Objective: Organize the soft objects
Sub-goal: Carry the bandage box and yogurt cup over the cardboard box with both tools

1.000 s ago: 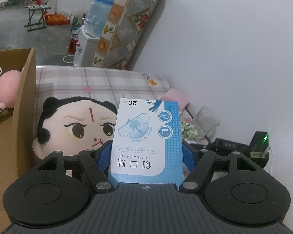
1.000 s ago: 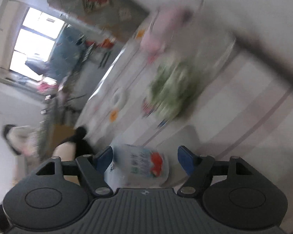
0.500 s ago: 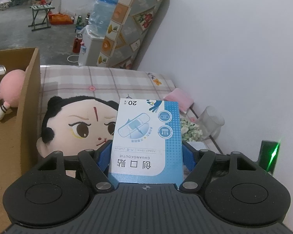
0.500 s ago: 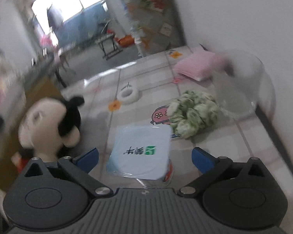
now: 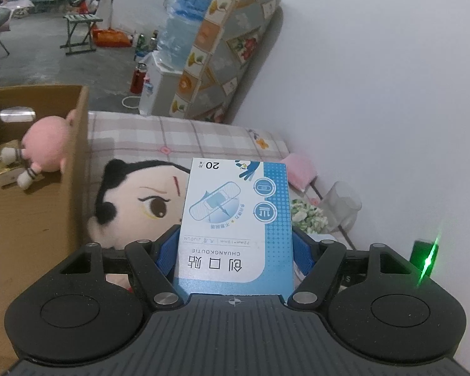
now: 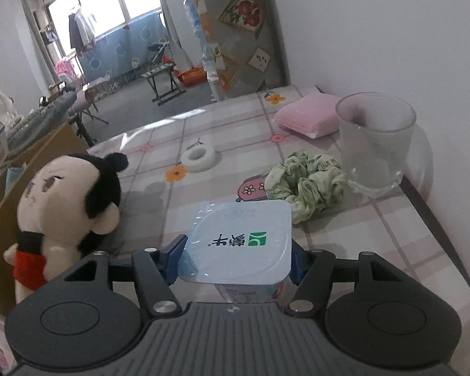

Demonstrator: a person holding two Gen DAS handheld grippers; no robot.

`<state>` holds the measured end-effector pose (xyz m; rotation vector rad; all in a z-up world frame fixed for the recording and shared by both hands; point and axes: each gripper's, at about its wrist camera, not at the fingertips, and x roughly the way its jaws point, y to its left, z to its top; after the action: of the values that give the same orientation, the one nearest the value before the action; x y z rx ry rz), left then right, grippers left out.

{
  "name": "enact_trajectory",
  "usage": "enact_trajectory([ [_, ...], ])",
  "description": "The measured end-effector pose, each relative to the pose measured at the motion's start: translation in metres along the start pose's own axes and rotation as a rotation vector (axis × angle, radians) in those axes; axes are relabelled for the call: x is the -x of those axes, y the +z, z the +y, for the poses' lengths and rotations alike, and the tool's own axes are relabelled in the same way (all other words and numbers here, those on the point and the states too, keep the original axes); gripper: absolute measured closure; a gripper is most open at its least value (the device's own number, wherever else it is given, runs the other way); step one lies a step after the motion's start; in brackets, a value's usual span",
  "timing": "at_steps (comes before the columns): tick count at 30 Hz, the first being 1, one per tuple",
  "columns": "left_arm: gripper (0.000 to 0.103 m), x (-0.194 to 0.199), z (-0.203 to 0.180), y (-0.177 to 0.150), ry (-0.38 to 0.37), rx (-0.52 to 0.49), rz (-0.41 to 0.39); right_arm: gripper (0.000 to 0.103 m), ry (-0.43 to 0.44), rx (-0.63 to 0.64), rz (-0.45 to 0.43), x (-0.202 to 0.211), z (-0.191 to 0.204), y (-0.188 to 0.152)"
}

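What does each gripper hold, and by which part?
The left gripper holds a bandage box by its two long sides. The right gripper, which has just closed, holds a yogurt cup by its sides below the lid.

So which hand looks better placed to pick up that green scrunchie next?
Neither is free, but the right is better placed: the scrunchie lies just past its yogurt cup. The left tool grips a plaster box.

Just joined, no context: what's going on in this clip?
A person holds tongs in each hand. The left tongs grip a blue bandage box. The right tongs have just closed on a yogurt cup. The black-haired plush doll and green scrunchie lie untouched on the checked tablecloth.
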<state>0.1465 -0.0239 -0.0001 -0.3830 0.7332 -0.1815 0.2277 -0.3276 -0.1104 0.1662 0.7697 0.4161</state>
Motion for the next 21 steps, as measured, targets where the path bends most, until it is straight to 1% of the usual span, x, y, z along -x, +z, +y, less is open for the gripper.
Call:
enact_trajectory([
  [4, 0.031, 0.036, 0.009, 0.007, 0.0, 0.022, -0.042, 0.036, 0.034, 0.023, -0.056, 0.031, 0.019, 0.005],
  [7, 0.031, 0.073, 0.017, 0.012, 0.029, 0.025, -0.084, 0.036, 0.093, 0.056, -0.112, 0.06, 0.043, 0.011],
  [10, 0.031, 0.11, 0.026, 0.017, 0.057, 0.021, -0.136, 0.036, 0.18, 0.082, -0.158, 0.084, 0.071, 0.02],
  [12, 0.031, 0.132, 0.034, 0.02, 0.075, 0.018, -0.168, 0.036, 0.268, 0.087, -0.17, 0.095, 0.092, 0.029],
  [16, 0.031, 0.159, 0.053, 0.024, 0.124, 0.029, -0.221, 0.036, 0.422, 0.088, -0.155, 0.097, 0.136, 0.049],
  [18, 0.031, 0.163, 0.065, 0.027, 0.139, 0.045, -0.235, 0.036, 0.484, 0.091, -0.137, 0.091, 0.159, 0.059],
  [21, 0.031, 0.158, 0.087, 0.031, 0.167, 0.078, -0.233, 0.036, 0.566, 0.09, -0.102, 0.072, 0.195, 0.077],
])
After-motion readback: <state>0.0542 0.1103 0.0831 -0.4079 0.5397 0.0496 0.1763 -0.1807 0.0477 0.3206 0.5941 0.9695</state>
